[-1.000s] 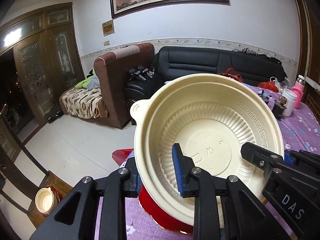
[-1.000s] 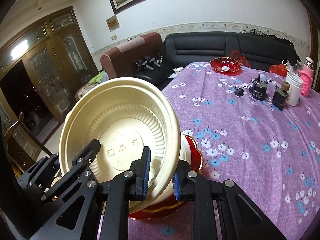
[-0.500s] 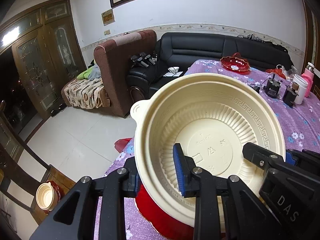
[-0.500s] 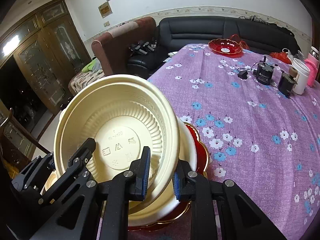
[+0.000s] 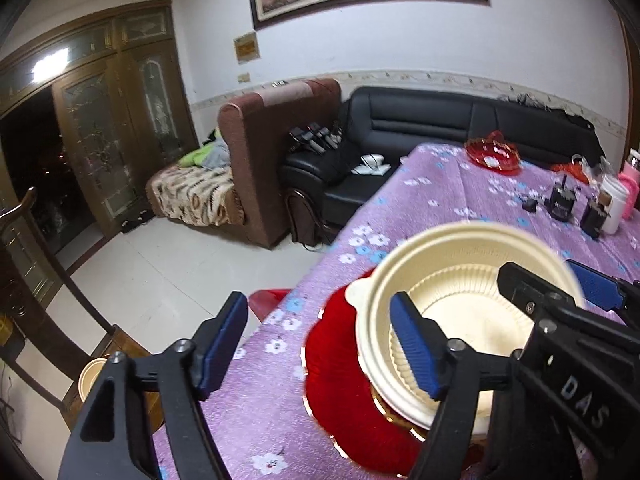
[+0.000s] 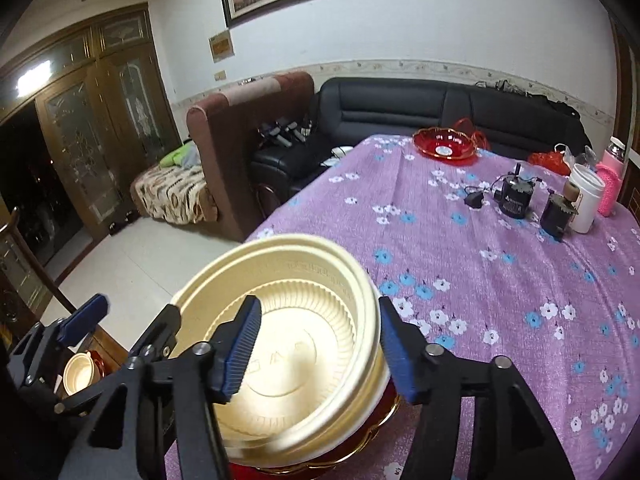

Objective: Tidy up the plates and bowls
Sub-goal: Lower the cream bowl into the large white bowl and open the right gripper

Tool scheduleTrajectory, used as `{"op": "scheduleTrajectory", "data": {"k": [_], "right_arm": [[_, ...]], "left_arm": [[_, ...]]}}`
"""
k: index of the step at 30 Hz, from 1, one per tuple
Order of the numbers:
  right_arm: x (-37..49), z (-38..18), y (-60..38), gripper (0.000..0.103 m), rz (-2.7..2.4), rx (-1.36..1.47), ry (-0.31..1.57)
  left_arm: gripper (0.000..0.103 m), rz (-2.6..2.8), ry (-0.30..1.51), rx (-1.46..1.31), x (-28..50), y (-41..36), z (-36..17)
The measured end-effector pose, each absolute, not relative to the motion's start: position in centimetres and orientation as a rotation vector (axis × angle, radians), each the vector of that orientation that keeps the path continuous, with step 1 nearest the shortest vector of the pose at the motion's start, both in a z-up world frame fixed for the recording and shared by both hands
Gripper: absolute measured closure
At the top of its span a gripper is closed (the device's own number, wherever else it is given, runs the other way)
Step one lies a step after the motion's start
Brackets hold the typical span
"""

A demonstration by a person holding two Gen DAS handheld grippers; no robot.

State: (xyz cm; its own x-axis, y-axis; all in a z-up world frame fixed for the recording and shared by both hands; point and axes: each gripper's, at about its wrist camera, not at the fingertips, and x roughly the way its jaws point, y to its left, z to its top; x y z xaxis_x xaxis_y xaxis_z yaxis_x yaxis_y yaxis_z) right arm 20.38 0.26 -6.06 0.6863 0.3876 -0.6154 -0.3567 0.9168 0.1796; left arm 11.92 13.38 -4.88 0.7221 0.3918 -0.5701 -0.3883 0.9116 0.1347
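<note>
1. A second ago both grippers pinched the rim of the top cream plastic bowl [image 6: 296, 344], holding it tilted above the stack. Now both have let go.
2. The left gripper [image 5: 320, 344] has its jaws spread wide. In the left wrist view its right pad sits at about 4 o'clock over the bowl's inside, and its left pad hangs clear of the bowl at 7 o'clock, over the table edge.
3. The right gripper [image 6: 320, 344] is also spread. Its pads flank the bowl's near right rim at about 6 o'clock in the right wrist view, one inside and one outside. I cannot tell whether either pad touches the rim.
4. The bowl now sits nearly level, nested in another cream bowl, and both rest on the red plate [image 5: 344, 380] at the near edge of the purple floral tablecloth [image 6: 500, 280].
5. In my judgement this stacking step is complete: the bowl appears seated.
6. A second red dish [image 6: 445, 143] stands well apart, at the far end of the table at 12 o'clock. Another cream bowl [image 6: 78, 372] sits low on a chair at 8 o'clock. Either could be gathered next.
7. The stack sits close to the table edge, so pulling the jaws back carelessly could nudge it.
</note>
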Motion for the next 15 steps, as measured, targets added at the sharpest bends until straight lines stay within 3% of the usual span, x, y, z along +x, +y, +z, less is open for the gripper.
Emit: {"op": "scheduleTrajectory", "data": {"k": [8, 15], "right_arm": [[18.3, -4.4, -1.8, 0.035, 0.424, 0.109, 0.645], [14.5, -2.9, -4.6, 0.024, 0.413, 0.146, 0.565]], "left_arm": [[0.021, 0.387, 0.607, -0.085, 9.2, 13.7, -3.5], [0.02, 0.34, 0.622, -0.122, 7.8, 12.6, -3.3]]}}
